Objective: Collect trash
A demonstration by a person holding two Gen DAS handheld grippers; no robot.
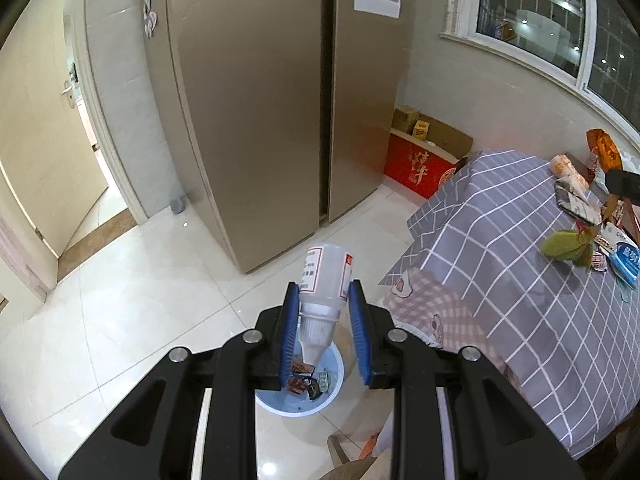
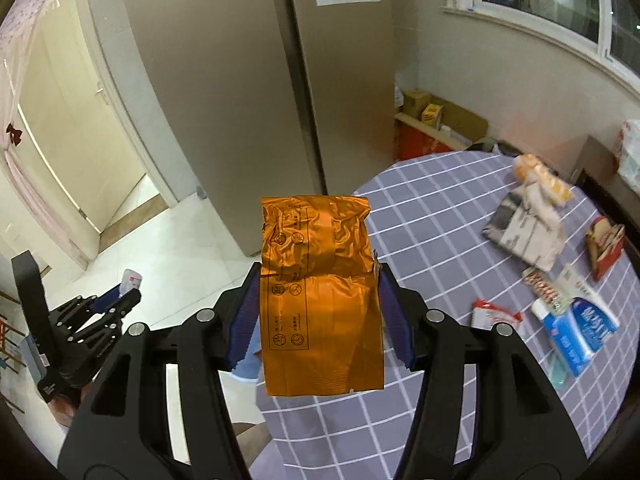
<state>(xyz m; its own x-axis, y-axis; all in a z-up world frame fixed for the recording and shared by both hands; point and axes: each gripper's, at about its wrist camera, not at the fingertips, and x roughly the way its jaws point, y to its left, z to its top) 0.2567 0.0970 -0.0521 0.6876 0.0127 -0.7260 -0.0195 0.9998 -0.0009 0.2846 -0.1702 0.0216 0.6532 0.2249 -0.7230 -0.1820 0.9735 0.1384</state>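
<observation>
The left gripper (image 1: 324,300) has its blue fingers (image 1: 291,312) clamped on a white plastic bottle (image 1: 325,276), which hangs cap-down between them with its printed label facing the camera. Directly below the bottle's nozzle, on the pale tiled floor (image 1: 132,300), stands a light blue bin (image 1: 338,376) with a few dark and red wrappers lying in its bottom. The bin sits just beside the near left edge of the table (image 1: 500,264), which is draped in a grey cloth with white grid lines over a pink checked one. The right gripper (image 2: 318,280) holds a crumpled orange foil packet (image 2: 320,292) upright, its fingers (image 2: 394,312) pressed against the packet's two sides; the packet is above the near left part of the table. Further right on the cloth lie more pieces of trash: a blue and white pack (image 2: 580,332) near the right edge, a small red and white wrapper (image 2: 490,312) just left of it, a grey printed bag (image 2: 524,236) farther back, and an orange and white packet (image 2: 544,180) touching that bag's far end. Behind the table a tall brown refrigerator (image 1: 256,100) stands against the far wall, with a red box (image 1: 418,168) and cardboard cartons on the floor to its right, beneath the window (image 1: 560,20).
</observation>
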